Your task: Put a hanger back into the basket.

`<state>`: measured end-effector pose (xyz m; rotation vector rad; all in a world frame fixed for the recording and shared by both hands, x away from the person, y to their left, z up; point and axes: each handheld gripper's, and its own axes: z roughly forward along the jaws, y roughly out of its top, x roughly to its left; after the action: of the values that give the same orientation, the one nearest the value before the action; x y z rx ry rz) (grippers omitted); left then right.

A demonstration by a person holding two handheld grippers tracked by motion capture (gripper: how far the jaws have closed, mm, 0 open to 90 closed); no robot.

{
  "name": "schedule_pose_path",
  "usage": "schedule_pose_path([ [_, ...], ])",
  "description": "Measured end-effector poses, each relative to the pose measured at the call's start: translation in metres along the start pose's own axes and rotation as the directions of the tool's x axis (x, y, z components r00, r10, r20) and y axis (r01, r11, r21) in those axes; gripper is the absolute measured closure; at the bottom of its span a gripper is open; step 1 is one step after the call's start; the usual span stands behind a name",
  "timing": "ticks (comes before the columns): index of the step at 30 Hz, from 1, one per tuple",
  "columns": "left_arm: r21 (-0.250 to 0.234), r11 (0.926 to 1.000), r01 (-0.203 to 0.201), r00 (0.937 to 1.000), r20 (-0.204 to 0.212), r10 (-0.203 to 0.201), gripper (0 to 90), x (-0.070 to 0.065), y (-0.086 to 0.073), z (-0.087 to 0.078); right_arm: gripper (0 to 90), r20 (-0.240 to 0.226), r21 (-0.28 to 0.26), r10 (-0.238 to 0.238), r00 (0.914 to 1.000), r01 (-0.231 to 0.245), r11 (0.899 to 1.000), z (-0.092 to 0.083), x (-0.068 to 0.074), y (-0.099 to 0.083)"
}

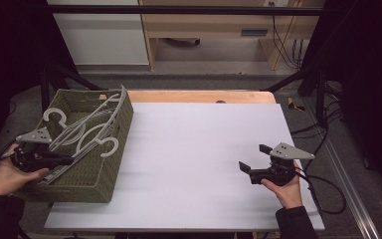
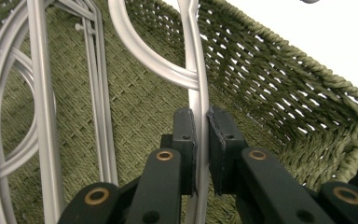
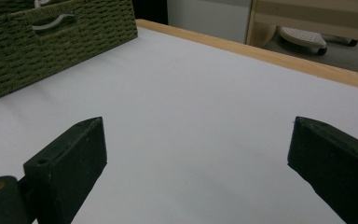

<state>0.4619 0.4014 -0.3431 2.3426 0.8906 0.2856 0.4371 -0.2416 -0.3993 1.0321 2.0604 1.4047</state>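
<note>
White-covered rectangular table point(image 1: 189, 164) topped at its left edge by an olive-green woven basket point(image 1: 110, 164), grey plastic clothes hangers point(image 1: 87, 130) piled in that basket, one hanger's bar point(image 2: 199, 100) pinched by the left gripper point(image 2: 201, 154), right gripper point(image 1: 253, 157) held spread wide over the table right of the basket

Hidden behind the left gripper's point(image 2: 200, 140) own pads: the stretch of grey hanger point(image 2: 196, 70) clamped between them, with its lower end cut off by the bottom edge of the left gripper view. Cropped at that view's left and top edges: the other hangers point(image 2: 42, 93). Cut by the top left corner of the right gripper view: the green basket point(image 3: 51, 42). Too tangled in the high view to count: hangers overlapping inside the basket
</note>
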Motion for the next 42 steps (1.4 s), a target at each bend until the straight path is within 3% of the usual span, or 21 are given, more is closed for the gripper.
schedule_pose_path([
  [1, 0.023, 0.9996, 0.014, 0.9998, -0.015, -0.013, 82.0, 0.004, -0.002, 0.002, 4.6, 0.000, 0.002, -0.001, 1.0000, 0.001, 1.000, 0.000, 0.000, 0.000],
  [4, 0.030, 0.9992, 0.026, 0.9995, -0.019, -0.025, 82.0, 0.007, -0.006, 0.003, 4.5, 0.000, 0.002, -0.005, 1.0000, 0.005, 1.000, 0.000, 0.000, 0.000],
  [8, 0.037, 0.9985, 0.040, 0.9992, -0.010, -0.039, 81.9, 0.011, -0.011, 0.005, 4.5, -0.001, 0.003, -0.004, 1.0000, 0.004, 1.000, 0.000, 0.000, 0.000],
  [12, 0.073, 0.9966, 0.037, 0.9993, 0.001, -0.037, 81.8, 0.010, -0.009, 0.012, 4.4, -0.001, 0.008, -0.003, 1.0000, 0.003, 1.000, 0.001, 0.000, 0.000],
  [18, 0.067, 0.9958, 0.063, 0.9980, 0.008, -0.064, 81.5, 0.011, -0.011, 0.017, 4.3, -0.002, 0.007, -0.002, 1.0000, 0.002, 1.000, 0.000, 0.000, 0.000],
  [21, 0.091, 0.9943, 0.055, 0.9984, -0.017, -0.054, 80.6, 0.010, -0.011, 0.021, 4.2, -0.003, 0.008, -0.005, 1.0000, 0.005, 1.000, 0.001, 0.001, 0.000],
  [27, 0.092, 0.9942, 0.057, 0.9952, -0.085, -0.049, 78.6, 0.005, -0.008, 0.023, 4.1, -0.005, 0.010, -0.005, 1.0000, 0.005, 1.000, 0.001, 0.001, 0.000],
  [28, 0.095, 0.9945, 0.043, 0.9917, -0.125, -0.031, 69.6, 0.002, -0.006, 0.024, 4.0, -0.005, 0.010, -0.005, 1.0000, 0.005, 1.000, 0.001, 0.001, 0.000],
  [30, 0.092, 0.9950, 0.041, 0.9893, -0.144, -0.027, 58.7, 0.000, -0.004, 0.025, 4.0, -0.004, 0.011, -0.007, 1.0000, 0.007, 1.000, 0.001, 0.001, -0.001],
  [33, 0.078, 0.9967, 0.022, 0.9843, -0.176, -0.008, 51.6, -0.005, 0.004, 0.031, 4.0, -0.004, 0.011, -0.007, 1.0000, 0.007, 1.000, 0.001, 0.001, -0.001],
  [35, 0.065, 0.9977, 0.019, 0.9819, -0.189, -0.006, 48.5, -0.006, 0.006, 0.034, 4.0, -0.003, 0.011, -0.008, 1.0000, 0.008, 1.000, 0.001, 0.001, -0.001],
  [42, 0.138, 0.9904, 0.004, 0.9744, -0.223, 0.027, 46.9, -0.009, 0.013, 0.052, 4.0, -0.006, 0.010, -0.009, 0.9999, 0.009, 1.000, 0.001, 0.001, -0.001],
])
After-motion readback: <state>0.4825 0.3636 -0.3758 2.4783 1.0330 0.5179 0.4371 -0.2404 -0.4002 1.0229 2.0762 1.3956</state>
